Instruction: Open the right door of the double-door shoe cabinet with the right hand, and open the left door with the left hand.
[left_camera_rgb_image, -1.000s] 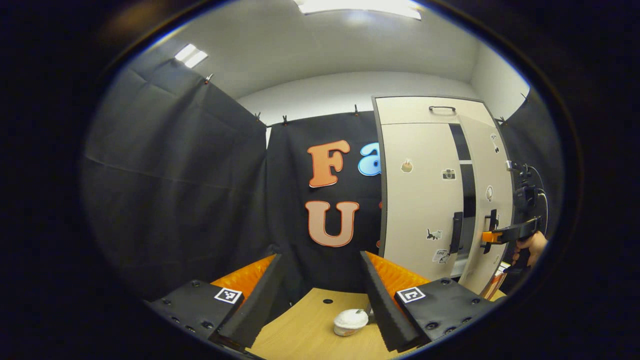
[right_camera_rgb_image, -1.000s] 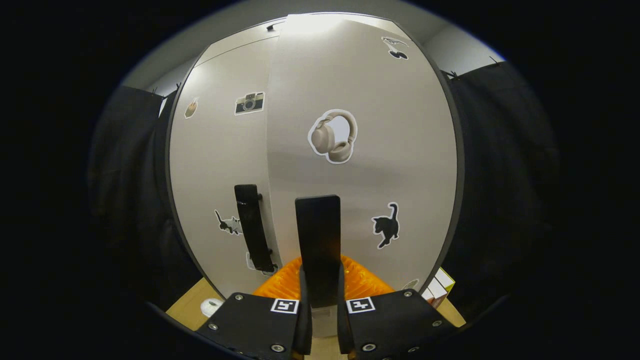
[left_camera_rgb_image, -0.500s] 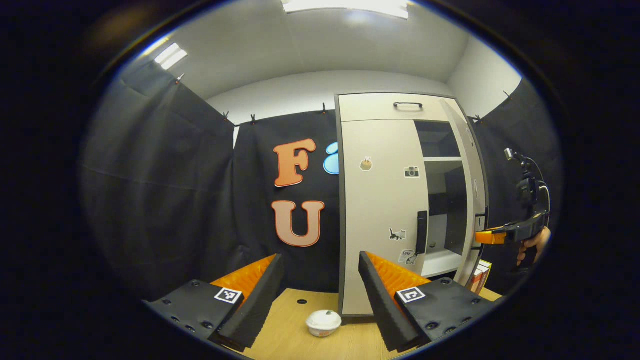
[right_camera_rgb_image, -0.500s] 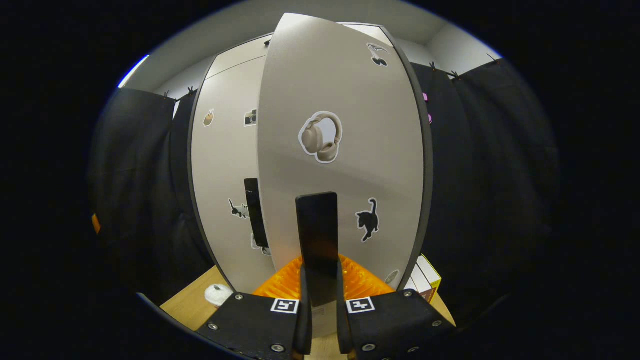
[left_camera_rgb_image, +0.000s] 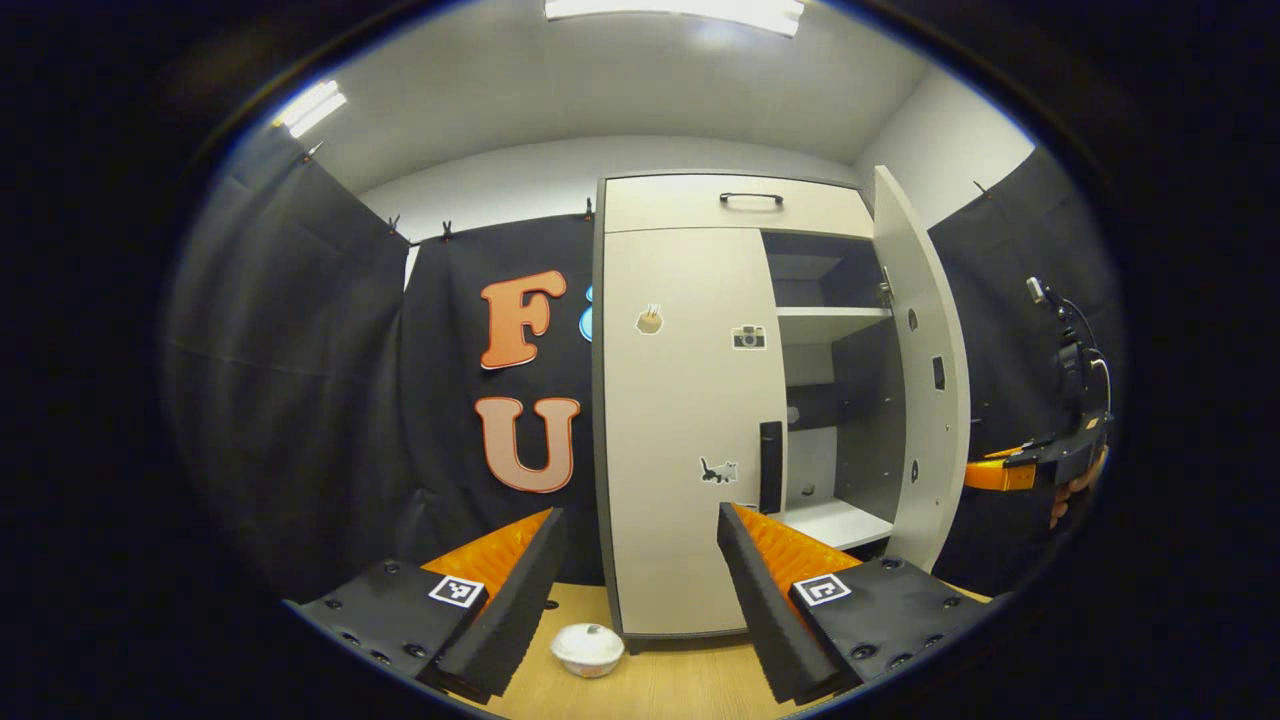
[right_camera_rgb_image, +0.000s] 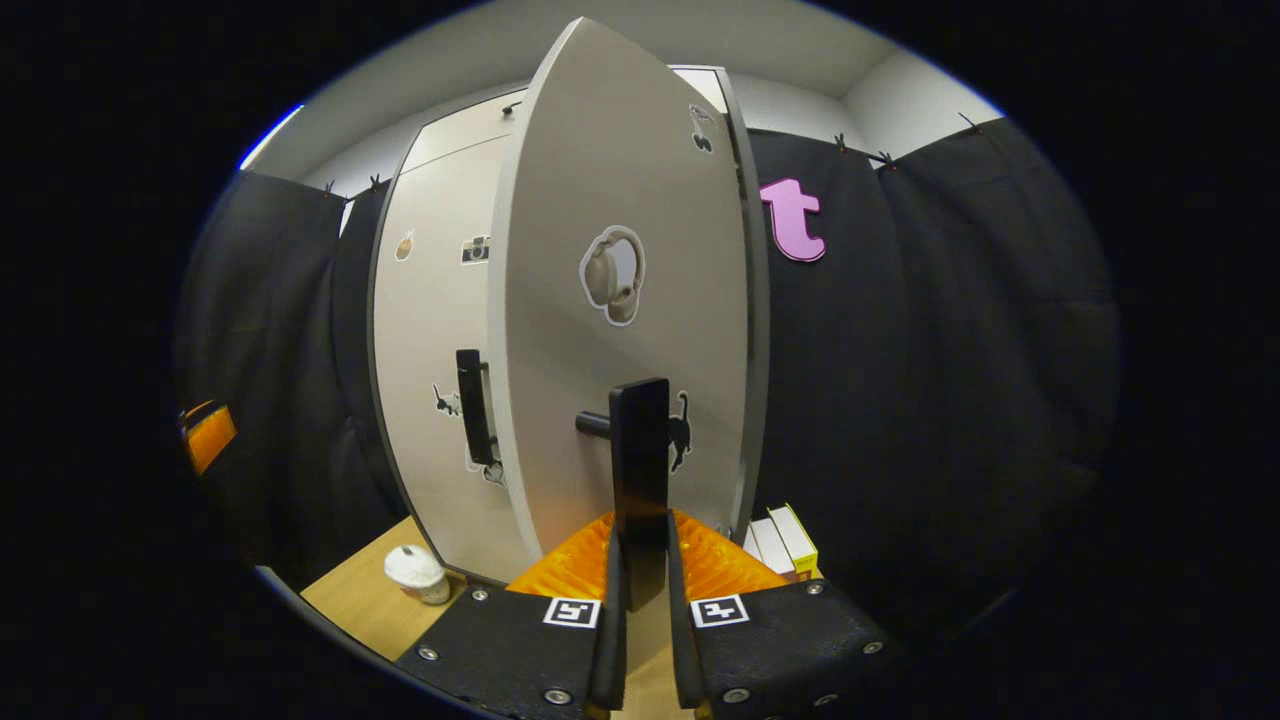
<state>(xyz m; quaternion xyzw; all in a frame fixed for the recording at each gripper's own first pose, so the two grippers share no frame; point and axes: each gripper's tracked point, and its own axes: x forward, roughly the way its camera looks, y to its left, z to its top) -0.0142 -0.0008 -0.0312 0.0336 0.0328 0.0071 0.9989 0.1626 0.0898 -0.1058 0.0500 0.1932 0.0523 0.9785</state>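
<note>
The shoe cabinet's right door (left_camera_rgb_image: 925, 380) stands swung well out, baring shelves (left_camera_rgb_image: 830, 315) inside. My right gripper (right_camera_rgb_image: 640, 560) is shut on that door's dark vertical handle (right_camera_rgb_image: 640, 450), which rises between the two fingers; in the left gripper view the right gripper (left_camera_rgb_image: 1035, 465) and the hand holding it sit at the door's outer edge. The left door (left_camera_rgb_image: 690, 420) is closed, its handle (left_camera_rgb_image: 770, 467) free. My left gripper (left_camera_rgb_image: 640, 580) is open, a good way in front of the left door, with nothing between its fingers.
A small white lidded bowl (left_camera_rgb_image: 588, 648) sits on the wooden tabletop (left_camera_rgb_image: 660, 690) in front of the cabinet's left corner. A few boxes (right_camera_rgb_image: 785, 540) stand upright behind the open right door. Black cloth walls close in both sides.
The right door has swung from slightly ajar to wide open, pulled by my right gripper. My left gripper's view has turned right, bringing the cabinet nearer the middle.
</note>
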